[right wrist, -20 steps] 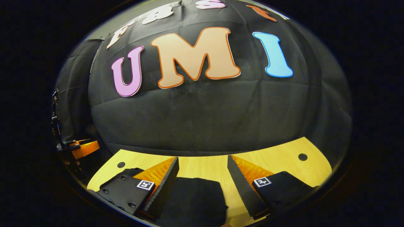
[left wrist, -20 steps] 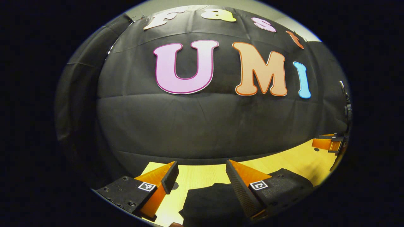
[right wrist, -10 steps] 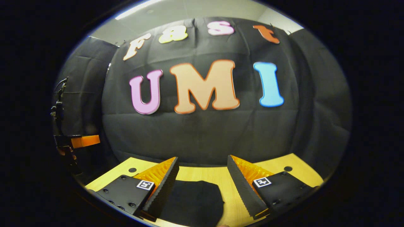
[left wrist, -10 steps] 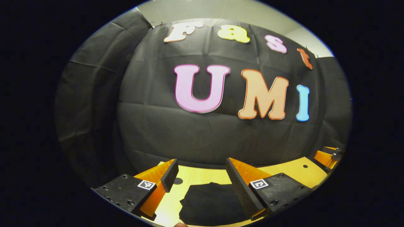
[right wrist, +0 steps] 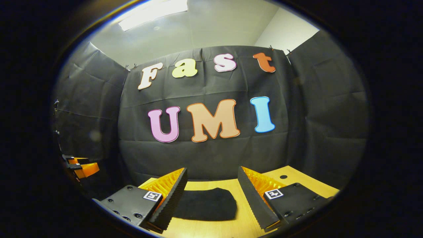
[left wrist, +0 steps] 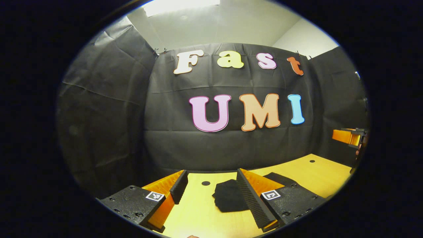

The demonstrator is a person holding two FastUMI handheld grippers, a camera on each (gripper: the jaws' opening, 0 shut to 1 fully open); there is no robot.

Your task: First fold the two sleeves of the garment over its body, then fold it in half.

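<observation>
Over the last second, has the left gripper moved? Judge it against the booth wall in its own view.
Yes. The left gripper has pulled back and up: the booth wall looks smaller, the ceiling shows, and the garment lies farther ahead.

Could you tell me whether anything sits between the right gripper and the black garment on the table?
Nothing visible does: the right gripper is open above bare table, with the folded garment lying flat just ahead.

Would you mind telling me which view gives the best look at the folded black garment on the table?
The right gripper view: the garment lies flat between the open fingers, most of its outline visible. In the left gripper view, the garment is partly hidden behind one finger.
</observation>
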